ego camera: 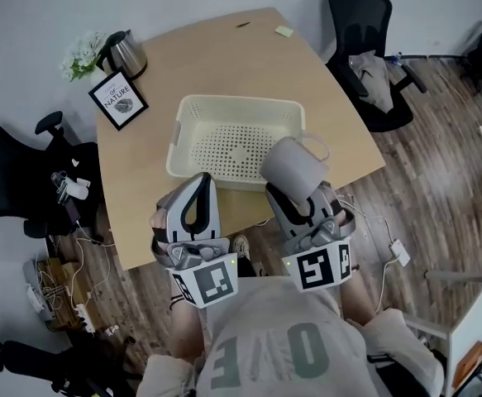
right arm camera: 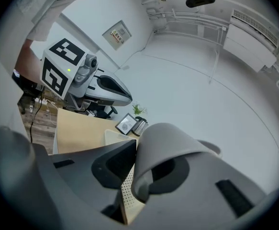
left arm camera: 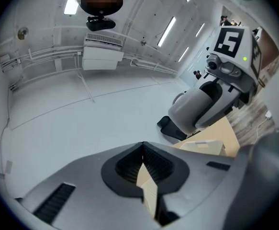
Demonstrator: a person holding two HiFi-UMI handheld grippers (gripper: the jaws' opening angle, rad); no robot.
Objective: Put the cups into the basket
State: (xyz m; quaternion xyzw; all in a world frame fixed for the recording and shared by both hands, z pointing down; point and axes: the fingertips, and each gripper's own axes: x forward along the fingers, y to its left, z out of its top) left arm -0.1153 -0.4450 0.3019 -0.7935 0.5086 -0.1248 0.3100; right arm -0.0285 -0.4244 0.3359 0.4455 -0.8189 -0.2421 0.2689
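A cream perforated basket sits on the wooden table with nothing in it. My right gripper is shut on a grey cup, held tilted over the basket's near right corner. In the right gripper view the cup fills the space between the jaws, its rim toward the camera. My left gripper hovers at the basket's near left edge, shut and empty. In the left gripper view its tips meet, and the right gripper and cup show at the right.
At the table's far left stand a metal kettle, a framed picture and white flowers. A yellow note lies at the far edge. Black office chairs flank the table. Cables lie on the floor at left.
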